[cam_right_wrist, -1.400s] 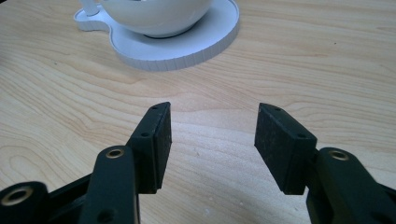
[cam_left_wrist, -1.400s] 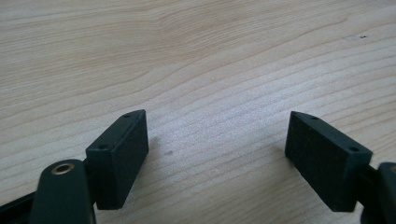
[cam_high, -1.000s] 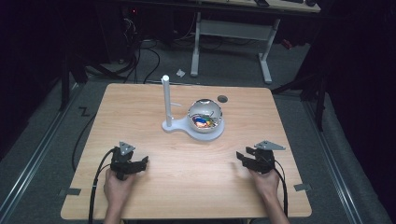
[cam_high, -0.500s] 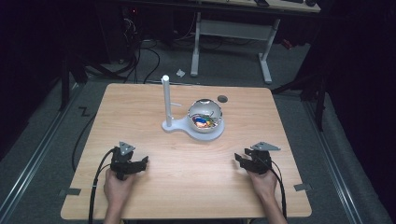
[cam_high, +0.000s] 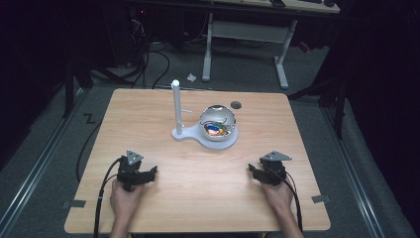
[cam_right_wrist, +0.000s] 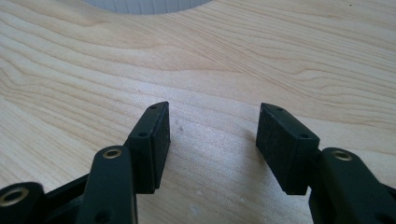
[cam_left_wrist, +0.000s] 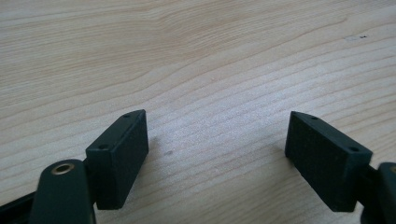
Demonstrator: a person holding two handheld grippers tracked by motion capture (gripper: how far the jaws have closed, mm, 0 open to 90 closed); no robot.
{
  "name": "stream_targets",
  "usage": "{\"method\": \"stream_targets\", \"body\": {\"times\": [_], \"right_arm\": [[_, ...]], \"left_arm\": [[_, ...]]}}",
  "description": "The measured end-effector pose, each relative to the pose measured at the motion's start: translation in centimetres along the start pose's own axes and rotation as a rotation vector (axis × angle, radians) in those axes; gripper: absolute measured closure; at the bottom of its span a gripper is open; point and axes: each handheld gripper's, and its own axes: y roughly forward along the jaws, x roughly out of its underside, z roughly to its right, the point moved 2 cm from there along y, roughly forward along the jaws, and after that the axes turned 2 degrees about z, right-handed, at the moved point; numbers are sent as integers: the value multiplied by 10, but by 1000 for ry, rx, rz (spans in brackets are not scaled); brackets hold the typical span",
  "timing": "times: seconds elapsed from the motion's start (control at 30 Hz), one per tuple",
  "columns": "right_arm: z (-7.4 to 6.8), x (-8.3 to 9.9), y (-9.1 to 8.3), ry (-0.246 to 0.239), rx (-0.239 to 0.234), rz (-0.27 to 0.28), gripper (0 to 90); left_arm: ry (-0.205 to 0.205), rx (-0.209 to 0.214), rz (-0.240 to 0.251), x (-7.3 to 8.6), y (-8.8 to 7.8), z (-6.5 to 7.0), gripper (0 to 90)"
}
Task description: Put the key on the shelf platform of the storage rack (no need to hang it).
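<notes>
The glass ball (cam_high: 217, 122) sits on a white stand (cam_high: 198, 138) in the upper middle of the high view, with a white post (cam_high: 175, 106) rising at the stand's left end and something colourful inside the ball; both grippers are low in that frame, well apart from it, so the reach ahead is where trouble could start. The ball looks smooth and round, so hard flat jaws closing off-centre would likely squeeze it out sideways and send it rolling across the tabletop (cam_high: 148, 114); a hand coming in from the left could also knock the thin post and shove or tip the whole stand; a small dark disc (cam_high: 236, 104) lies just behind the ball and could be swept off the far edge.

The left gripper (cam_high: 146, 173) is spread wide; in the left gripper view its jaws stand far apart over bare wood, gripping nothing, and seem to hover just above the surface. The right gripper (cam_high: 253, 172) is released too, somewhat narrower; in the right gripper view its jaws frame bare wood, with the stand's white rim (cam_right_wrist: 144, 4) at the top edge.
</notes>
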Motion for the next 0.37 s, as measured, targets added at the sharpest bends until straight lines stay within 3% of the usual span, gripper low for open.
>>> {"method": "stream_targets", "body": {"times": [0.07, 0.37], "right_arm": [[2, 0, 0, 16, -11, -4, 434], [1, 0, 1, 6, -13, -3, 423]], "left_arm": [[0, 0, 0, 0, 0, 0, 219], [0, 0, 0, 0, 0, 0, 219]]}}
